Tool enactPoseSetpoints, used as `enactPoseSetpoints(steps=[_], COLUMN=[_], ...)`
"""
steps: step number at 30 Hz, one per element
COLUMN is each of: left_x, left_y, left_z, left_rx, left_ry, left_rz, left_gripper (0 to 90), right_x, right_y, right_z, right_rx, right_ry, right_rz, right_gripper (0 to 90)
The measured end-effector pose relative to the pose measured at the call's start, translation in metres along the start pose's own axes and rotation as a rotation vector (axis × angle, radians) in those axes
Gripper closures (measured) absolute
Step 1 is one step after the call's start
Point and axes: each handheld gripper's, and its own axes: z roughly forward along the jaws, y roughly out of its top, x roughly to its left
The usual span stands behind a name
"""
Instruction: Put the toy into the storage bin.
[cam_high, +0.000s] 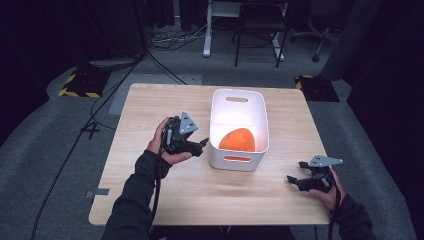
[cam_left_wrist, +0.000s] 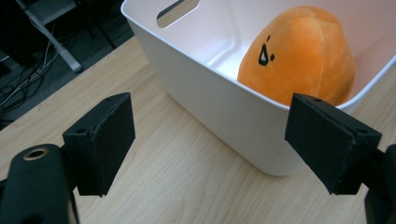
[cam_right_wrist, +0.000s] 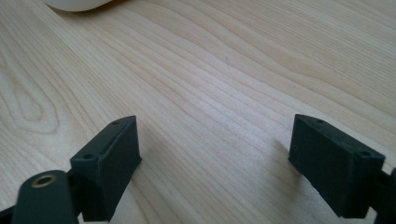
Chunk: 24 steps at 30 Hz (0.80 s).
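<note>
While left gripper (cam_high: 202, 143) nears bin (cam_high: 218, 150), right gripper (cam_high: 296, 171) rests low.

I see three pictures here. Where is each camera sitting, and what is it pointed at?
High view: above the person's side, looking forward and down at the table; both forearms, left gripper, right gripper.
Left gripper view: rides the left gripper, faces the white bin holding the orange plush toy; open fingers.
Right gripper view: rides the right gripper, faces bare wood; open fingers.
Shared: high and left gripper views both show bin and toy.
</note>
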Motion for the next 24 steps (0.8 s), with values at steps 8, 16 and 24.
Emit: enactPoseSetpoints(steps=[8, 16, 24], left_x=[0.001, 0.0, 0.0], left_y=[-0.009, -0.017, -0.028], left_z=[0.001, 0.001, -0.001], left_rx=[0.034, 0.048, 0.092], left_ry=[-0.001, 0.019, 0.034], left_rz=[0.008, 0.012, 0.027], left_gripper=[16.4, 16.4, 16.4], right_x=[0.0, 0.0, 0.0], right_y=[0.0, 0.0, 0.0], right_z=[0.0, 0.0, 0.0], right_rx=[0.0, 0.0, 0.0], right_ry=[0.0, 0.0, 0.0], right_rz=[0.0, 0.0, 0.0], right_gripper=[16.4, 16.4, 16.4])
